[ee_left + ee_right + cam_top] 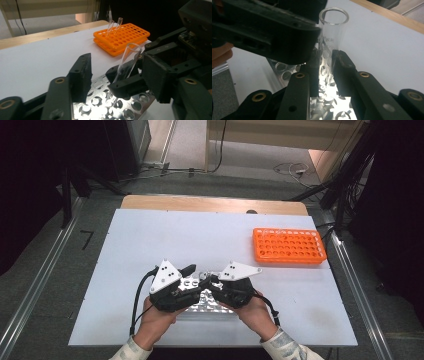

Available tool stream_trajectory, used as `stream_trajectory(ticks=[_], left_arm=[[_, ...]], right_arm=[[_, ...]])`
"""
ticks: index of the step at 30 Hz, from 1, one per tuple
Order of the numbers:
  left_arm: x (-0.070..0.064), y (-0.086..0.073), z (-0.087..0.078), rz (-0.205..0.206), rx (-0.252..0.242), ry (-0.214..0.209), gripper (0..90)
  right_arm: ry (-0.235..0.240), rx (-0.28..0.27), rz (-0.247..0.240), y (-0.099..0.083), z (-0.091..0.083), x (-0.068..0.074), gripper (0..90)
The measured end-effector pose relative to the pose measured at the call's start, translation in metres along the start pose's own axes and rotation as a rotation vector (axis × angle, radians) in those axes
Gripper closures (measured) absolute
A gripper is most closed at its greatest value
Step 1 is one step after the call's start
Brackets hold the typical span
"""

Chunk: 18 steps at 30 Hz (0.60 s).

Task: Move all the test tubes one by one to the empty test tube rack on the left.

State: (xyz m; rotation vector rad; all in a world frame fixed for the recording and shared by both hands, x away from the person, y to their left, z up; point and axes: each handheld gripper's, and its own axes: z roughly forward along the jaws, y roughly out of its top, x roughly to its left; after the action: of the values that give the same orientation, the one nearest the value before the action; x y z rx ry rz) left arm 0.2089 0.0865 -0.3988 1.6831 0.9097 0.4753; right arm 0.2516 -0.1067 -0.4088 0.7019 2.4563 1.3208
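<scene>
Right tongs (324,72) are closed on a clear glass test tube (331,37), gripping it near upright above a perforated metal rack (120,107) at the near edge of the white bench (150,240). In the left gripper view the tube's tip sits just above the rack's holes. Left tongs (117,75) stand open and hold nothing, with the tube and the right tongs between their jaws. An orange rack (289,246), well apart at the bench's far right, holds two more tubes (113,26).
</scene>
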Motion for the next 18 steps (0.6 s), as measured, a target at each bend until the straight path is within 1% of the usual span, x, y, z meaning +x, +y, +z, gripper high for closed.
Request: stream_trajectory(ticks=[4,6,8,11,13,17,18], left_arm=[[-0.0012,-0.0004,0.0000,0.021,0.003,-0.003,54.3],[-0.0011,-0.0008,0.0000,0.028,0.006,-0.014,60.7],[-0.0015,-0.0011,0.0000,0.037,0.005,-0.015,66.6],[-0.0020,-0.0013,0.0001,0.047,0.005,-0.012,72.5],[-0.0023,-0.0014,0.0000,0.057,0.003,0.002,74.2],[-0.0015,-0.0012,-0.0002,0.053,0.001,0.003,75.0],[-0.0014,-0.0011,-0.0004,0.051,-0.001,0.005,75.0]], right_arm=[[0.013,0.001,-0.006,0.0020,0.0028,0.0052,72.8],[0.018,0.001,-0.009,0.0024,0.0034,0.0071,72.8],[0.019,0.003,-0.009,0.0023,0.0040,0.0077,72.8],[0.018,0.005,-0.010,0.0018,0.0043,0.0075,72.8],[0.018,0.005,-0.011,0.0016,0.0042,0.0069,72.8],[0.022,0.003,-0.007,0.0014,0.0039,0.0066,72.2],[0.023,0.003,-0.006,0.0015,0.0038,0.0066,70.7]])
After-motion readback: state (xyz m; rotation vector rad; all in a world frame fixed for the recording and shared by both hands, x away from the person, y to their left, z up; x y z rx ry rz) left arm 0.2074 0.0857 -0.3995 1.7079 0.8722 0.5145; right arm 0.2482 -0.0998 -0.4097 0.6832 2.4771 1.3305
